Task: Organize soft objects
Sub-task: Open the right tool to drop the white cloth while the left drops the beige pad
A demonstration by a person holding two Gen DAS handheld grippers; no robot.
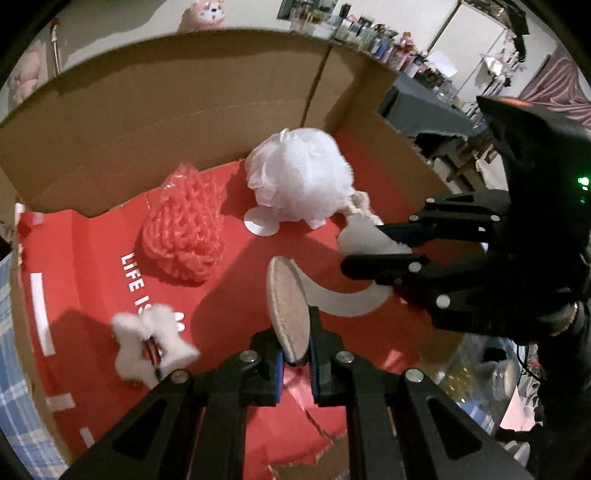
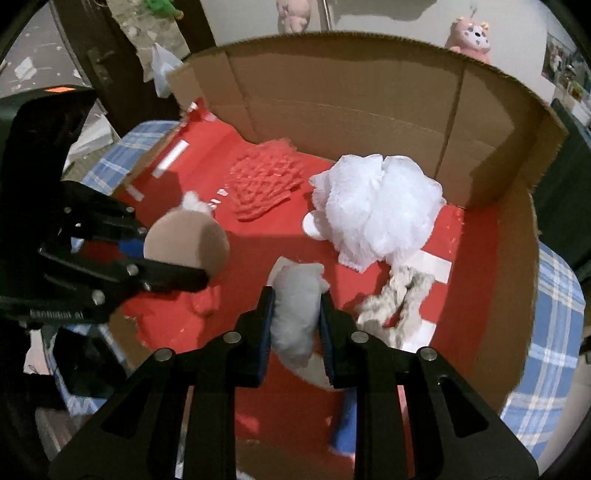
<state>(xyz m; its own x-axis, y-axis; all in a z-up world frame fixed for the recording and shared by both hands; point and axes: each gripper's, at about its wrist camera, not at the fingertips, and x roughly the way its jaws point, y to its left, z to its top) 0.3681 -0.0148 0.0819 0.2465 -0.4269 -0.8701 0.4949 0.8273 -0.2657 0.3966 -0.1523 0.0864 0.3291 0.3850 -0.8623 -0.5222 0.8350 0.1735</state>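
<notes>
My left gripper [image 1: 297, 363] is shut on a round tan powder puff [image 1: 288, 314], held edge-on above the red floor of a cardboard box [image 1: 166, 122]; the puff also shows in the right wrist view [image 2: 188, 240]. My right gripper [image 2: 297, 328] is shut on a white fluffy piece [image 2: 295, 317], seen in the left wrist view [image 1: 369, 240]. In the box lie a white mesh bath pouf [image 1: 299, 177] [image 2: 376, 210], a pink knitted scrubber [image 1: 184, 229] [image 2: 266, 184] and a white fuzzy hair clip [image 1: 151, 343].
The pouf's cream rope loop [image 2: 399, 299] lies beside my right gripper. A blue plaid cloth [image 2: 554, 332] is under the box. The box walls [image 2: 351, 92] stand tall at the back and right. Pink plush toys [image 2: 472, 33] sit behind.
</notes>
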